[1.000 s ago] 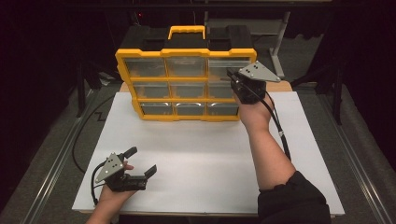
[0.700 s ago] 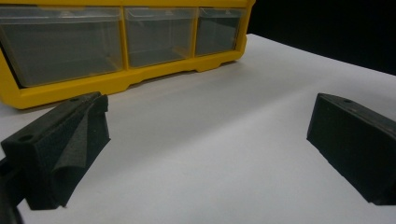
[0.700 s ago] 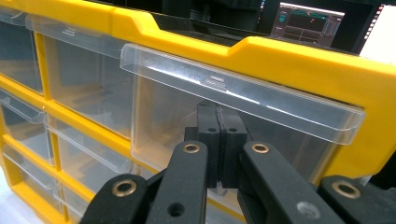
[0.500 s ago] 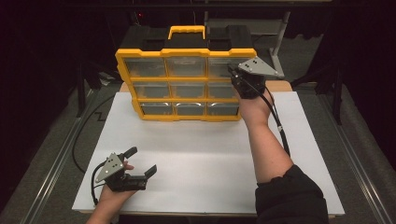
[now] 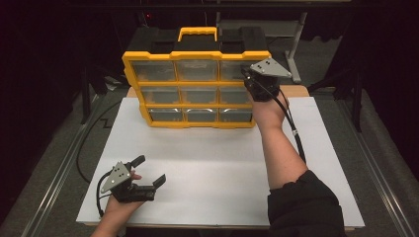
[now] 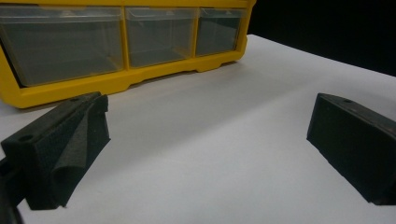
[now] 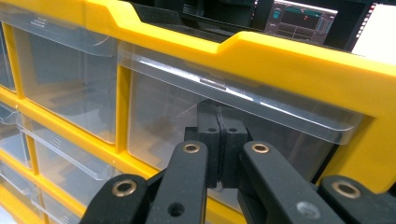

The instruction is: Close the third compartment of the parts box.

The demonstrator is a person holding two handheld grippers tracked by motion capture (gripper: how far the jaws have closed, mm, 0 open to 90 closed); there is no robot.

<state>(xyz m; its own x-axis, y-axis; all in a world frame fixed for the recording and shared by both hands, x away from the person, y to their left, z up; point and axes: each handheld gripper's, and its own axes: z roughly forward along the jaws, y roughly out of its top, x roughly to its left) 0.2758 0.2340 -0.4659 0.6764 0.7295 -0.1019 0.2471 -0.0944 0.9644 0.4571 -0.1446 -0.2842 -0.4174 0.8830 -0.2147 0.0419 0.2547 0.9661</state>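
Note:
A yellow organiser cabinet (image 5: 196,56) with clear drawers stands upright at the far edge of the white board (image 5: 222,163). My right gripper (image 5: 247,75) is raised against its top right drawer (image 5: 231,69). In the right gripper view the two pads (image 7: 219,135) are pressed together, shut, right at that drawer's front (image 7: 159,116) under its clear lip; whether they pinch any part of it I cannot tell. My left gripper (image 5: 150,169) rests on the board near its front left corner, jaws wide open and nothing between them (image 6: 205,140). The cabinet's bottom row (image 6: 116,81) lies ahead of it.
The cabinet has a yellow carry handle (image 5: 197,32) on top and black latches beside it. The right gripper's cable (image 5: 291,128) hangs along the forearm. Dark floor and metal rails (image 5: 54,177) flank the table. A monitor (image 7: 303,18) glows behind the cabinet.
The right gripper has crept slightly upward along the cabinet front at the top right drawer. The left gripper has stayed where it was, still open.

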